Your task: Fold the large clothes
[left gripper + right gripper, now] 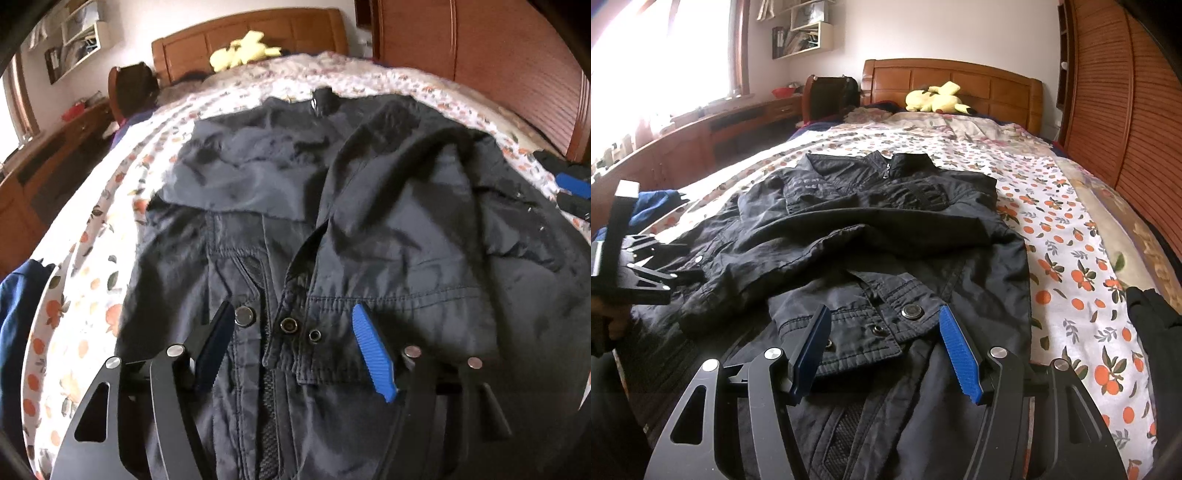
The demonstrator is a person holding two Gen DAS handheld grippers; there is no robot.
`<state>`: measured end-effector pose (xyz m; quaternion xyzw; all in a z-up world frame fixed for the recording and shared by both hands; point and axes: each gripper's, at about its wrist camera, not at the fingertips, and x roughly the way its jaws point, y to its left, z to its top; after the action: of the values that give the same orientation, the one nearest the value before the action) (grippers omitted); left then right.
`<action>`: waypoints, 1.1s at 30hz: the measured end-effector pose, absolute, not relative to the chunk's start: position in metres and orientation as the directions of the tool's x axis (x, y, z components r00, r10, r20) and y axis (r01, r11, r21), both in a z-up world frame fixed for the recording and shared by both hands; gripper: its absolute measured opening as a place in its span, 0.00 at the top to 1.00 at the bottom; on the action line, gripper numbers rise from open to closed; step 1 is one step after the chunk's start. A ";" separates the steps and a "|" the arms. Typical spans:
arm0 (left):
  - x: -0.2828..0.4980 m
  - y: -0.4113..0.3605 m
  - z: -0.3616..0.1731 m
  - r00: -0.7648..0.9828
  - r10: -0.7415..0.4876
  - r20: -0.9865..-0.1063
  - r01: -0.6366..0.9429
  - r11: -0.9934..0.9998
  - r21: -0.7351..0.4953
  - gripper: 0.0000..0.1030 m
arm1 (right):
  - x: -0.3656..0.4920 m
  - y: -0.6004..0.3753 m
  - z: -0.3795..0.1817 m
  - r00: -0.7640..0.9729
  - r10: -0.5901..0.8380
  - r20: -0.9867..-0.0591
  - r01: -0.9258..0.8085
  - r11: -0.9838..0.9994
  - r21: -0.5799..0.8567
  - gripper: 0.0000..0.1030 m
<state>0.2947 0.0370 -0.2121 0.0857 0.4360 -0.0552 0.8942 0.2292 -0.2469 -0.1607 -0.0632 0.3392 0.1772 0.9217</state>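
A large dark jacket (406, 221) lies spread on the bed's orange-print sheet (92, 295), collar toward the headboard, sleeves folded across its front. In the left wrist view my left gripper (294, 310) hovers open just above the hem's snap buttons (288, 325), pads apart and not pressing the cloth. In the right wrist view the jacket (886, 221) fills the middle, and my right gripper (884, 312) stands open astride a sleeve cuff with a metal snap (911, 311). The left gripper (646, 273) shows at the left edge, held by a hand.
A yellow plush toy (936, 98) rests by the wooden headboard (960, 81). A blue garment (653, 203) lies at the bed's left edge, a dark one (1156, 332) at the right. A slatted wardrobe (1126, 110) stands right, a desk (720, 125) left.
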 end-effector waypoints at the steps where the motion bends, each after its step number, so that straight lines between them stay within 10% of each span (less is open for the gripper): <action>1: 0.295 0.036 -0.213 0.611 -0.032 -0.791 0.180 0.979 0.099 0.37 | 0.229 -0.248 -0.161 0.708 0.283 -0.647 -0.370 0.929 0.002 0.43; 8: 0.293 0.033 -0.221 0.582 -0.066 -0.811 0.211 0.975 0.072 0.73 | 0.225 -0.249 -0.159 0.709 0.293 -0.642 -0.377 0.926 0.006 0.43; 10: 0.289 0.029 -0.218 0.597 -0.055 -0.800 0.222 0.970 0.100 1.00 | 0.224 -0.249 -0.159 0.710 0.298 -0.638 -0.386 0.923 0.002 0.43; 33: 0.332 0.100 -0.164 0.689 0.137 -0.712 0.046 0.972 0.231 1.00 | 0.225 -0.247 -0.165 0.697 0.290 -0.655 -0.389 0.921 -0.006 0.43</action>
<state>0.3324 0.1001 -0.1640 0.1158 0.3935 0.0249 0.9117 0.2246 -0.2475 -0.1655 -0.0723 0.3422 0.1848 0.9184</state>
